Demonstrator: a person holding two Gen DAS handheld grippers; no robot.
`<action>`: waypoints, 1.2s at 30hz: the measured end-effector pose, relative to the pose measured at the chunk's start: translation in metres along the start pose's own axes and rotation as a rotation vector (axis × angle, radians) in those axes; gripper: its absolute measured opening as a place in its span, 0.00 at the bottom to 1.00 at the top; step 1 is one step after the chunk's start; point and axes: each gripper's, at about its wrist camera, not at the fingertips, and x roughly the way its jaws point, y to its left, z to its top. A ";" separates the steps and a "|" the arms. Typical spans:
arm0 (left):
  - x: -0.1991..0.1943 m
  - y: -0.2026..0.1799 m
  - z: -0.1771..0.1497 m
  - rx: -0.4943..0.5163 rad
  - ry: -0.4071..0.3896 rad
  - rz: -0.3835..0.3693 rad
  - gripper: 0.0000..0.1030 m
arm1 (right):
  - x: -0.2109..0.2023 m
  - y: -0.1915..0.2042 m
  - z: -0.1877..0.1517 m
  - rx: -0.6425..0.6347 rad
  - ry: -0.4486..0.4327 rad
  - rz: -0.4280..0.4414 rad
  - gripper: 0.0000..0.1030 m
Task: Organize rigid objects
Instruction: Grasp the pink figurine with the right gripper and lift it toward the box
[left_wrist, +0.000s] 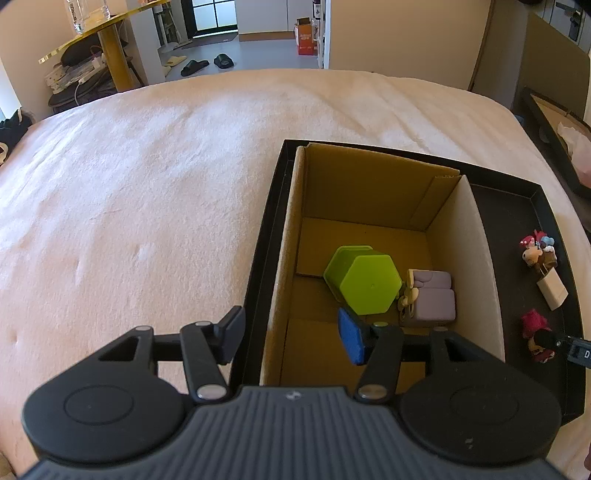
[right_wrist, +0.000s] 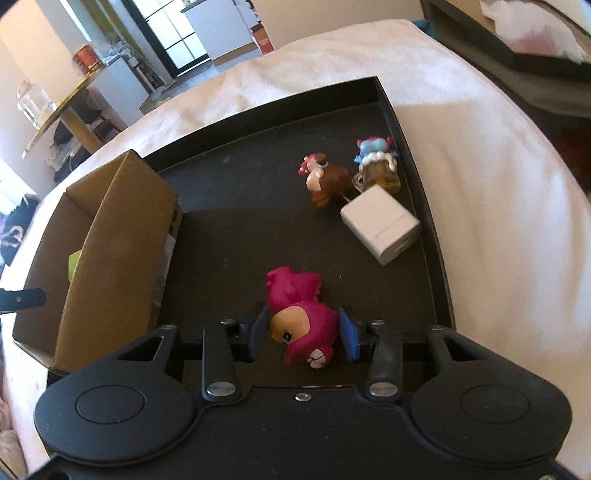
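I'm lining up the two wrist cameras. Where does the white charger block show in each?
Left wrist: white charger block at far right, on the black tray.
Right wrist: upper right of centre, beyond the pink figurine.
Shared landmark: the cardboard box.

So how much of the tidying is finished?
Partly done: a green container and a purple toy lie in the cardboard box. The right gripper has its jaws around the pink figure, seemingly not clamped yet. A brown figure, blue-topped figure and white charger remain on the black tray.
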 end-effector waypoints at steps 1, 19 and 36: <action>0.000 0.000 0.000 0.000 0.000 0.000 0.53 | -0.001 -0.001 0.000 0.006 -0.003 0.012 0.41; 0.014 0.011 -0.003 -0.027 0.011 -0.014 0.53 | 0.014 0.008 0.002 -0.072 -0.018 0.000 0.69; 0.008 0.014 -0.005 -0.038 -0.010 -0.034 0.53 | -0.012 0.023 0.011 -0.078 -0.074 -0.025 0.42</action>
